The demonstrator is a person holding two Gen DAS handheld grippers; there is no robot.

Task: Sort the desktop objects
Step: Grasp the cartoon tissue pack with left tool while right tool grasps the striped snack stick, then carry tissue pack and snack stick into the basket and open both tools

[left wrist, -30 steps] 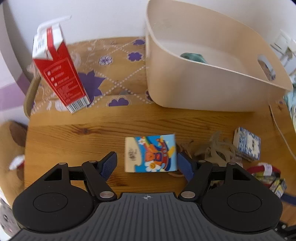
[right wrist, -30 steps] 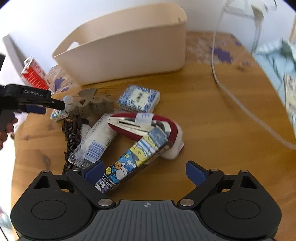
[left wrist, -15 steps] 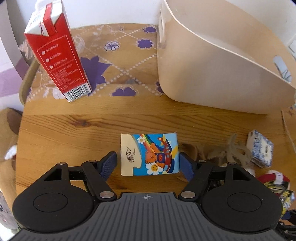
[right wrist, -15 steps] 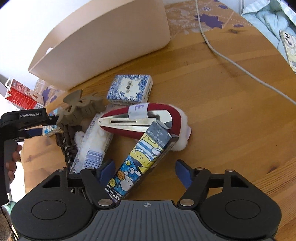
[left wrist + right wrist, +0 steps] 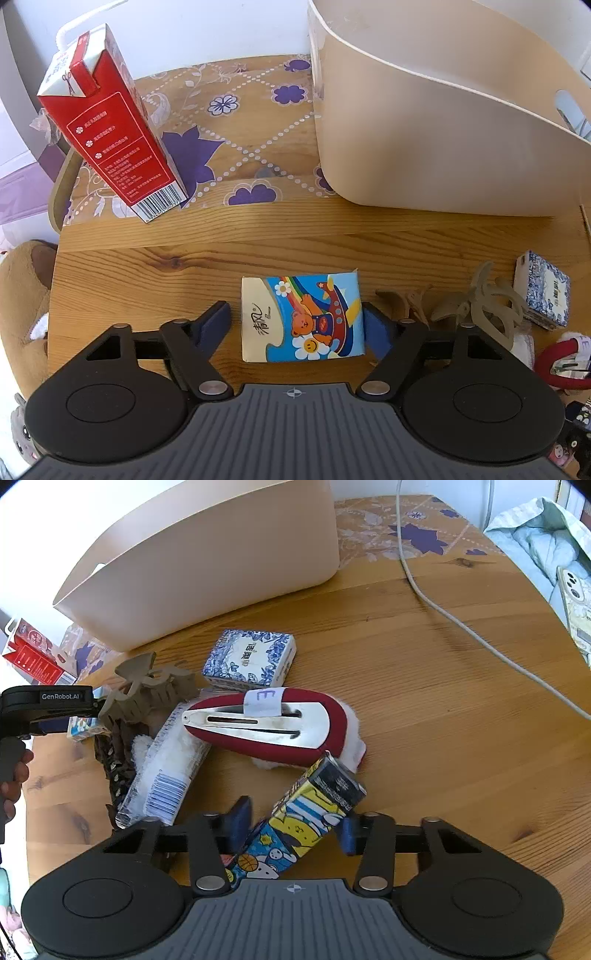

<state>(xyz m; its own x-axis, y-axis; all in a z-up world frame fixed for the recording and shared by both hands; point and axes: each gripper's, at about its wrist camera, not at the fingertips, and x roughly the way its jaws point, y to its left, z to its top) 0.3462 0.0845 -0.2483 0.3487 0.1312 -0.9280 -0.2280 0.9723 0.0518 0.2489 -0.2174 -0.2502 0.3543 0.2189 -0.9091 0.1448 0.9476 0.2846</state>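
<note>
A cartoon-bear tissue pack (image 5: 302,318) lies flat on the wooden table between the fingers of my left gripper (image 5: 295,323). The right finger touches its edge; a small gap stays at the left finger. My right gripper (image 5: 293,827) has its fingers close on both sides of a long cartoon-printed box (image 5: 295,829) that lies slanted on the table. The left finger stands slightly off it. A beige bin (image 5: 443,122) (image 5: 207,568) stands at the back.
A red milk carton (image 5: 110,125) stands at back left. A blue-white tissue pack (image 5: 249,657), grey claw clip (image 5: 147,694), big red hair clip (image 5: 266,723), clear packet (image 5: 162,775) and dark braided item (image 5: 114,760) lie clustered. A white cable (image 5: 461,620) crosses the right side.
My left gripper came down and narrowed around the bear tissue pack. My right gripper moved forward and narrowed around the cartoon box.
</note>
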